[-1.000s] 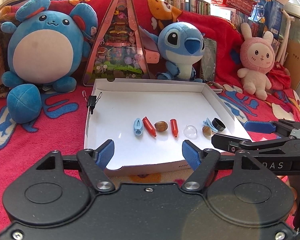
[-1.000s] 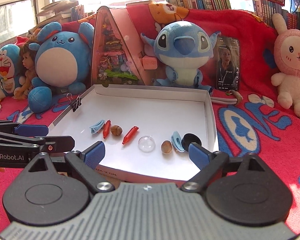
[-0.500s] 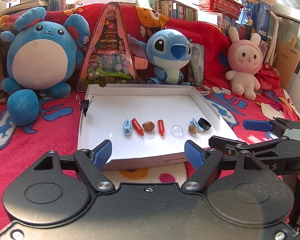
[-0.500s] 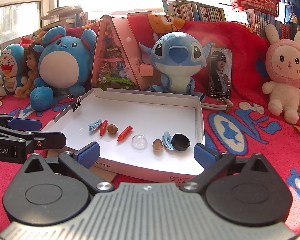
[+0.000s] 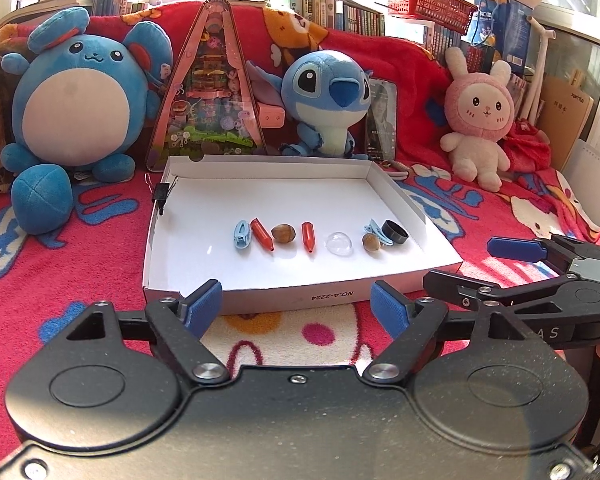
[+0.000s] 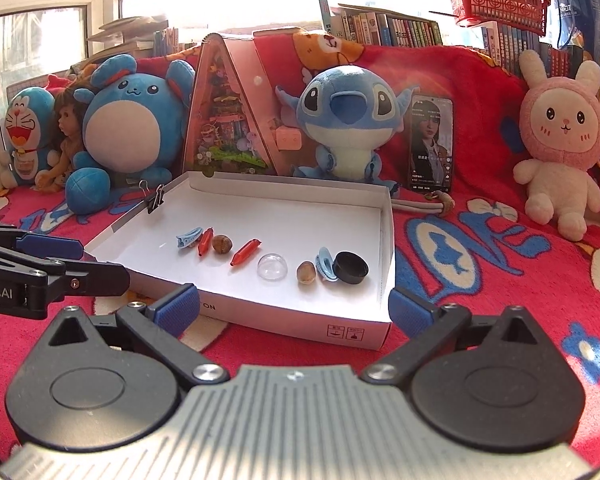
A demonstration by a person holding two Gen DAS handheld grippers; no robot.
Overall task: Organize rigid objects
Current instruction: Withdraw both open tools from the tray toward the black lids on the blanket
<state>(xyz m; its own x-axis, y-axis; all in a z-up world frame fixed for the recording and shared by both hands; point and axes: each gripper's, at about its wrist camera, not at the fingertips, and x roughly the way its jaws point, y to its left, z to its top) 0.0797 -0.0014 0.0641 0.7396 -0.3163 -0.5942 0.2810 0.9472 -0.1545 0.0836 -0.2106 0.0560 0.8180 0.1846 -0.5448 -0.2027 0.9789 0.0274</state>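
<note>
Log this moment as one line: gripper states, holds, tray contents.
left hand-held gripper: open, empty | right hand-held gripper: open, empty | white tray: eight small items in a row, untouched

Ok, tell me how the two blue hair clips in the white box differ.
The left blue clip lies at the left end of the row, beside a red crayon with a gap between them. The right blue clip lies near the right end, wedged between an acorn and the black ring, apparently touching both. The left clip points along the box's depth; the right one lies skewed. Both are light blue, similar in size, and lie flat on the white box floor.
</note>
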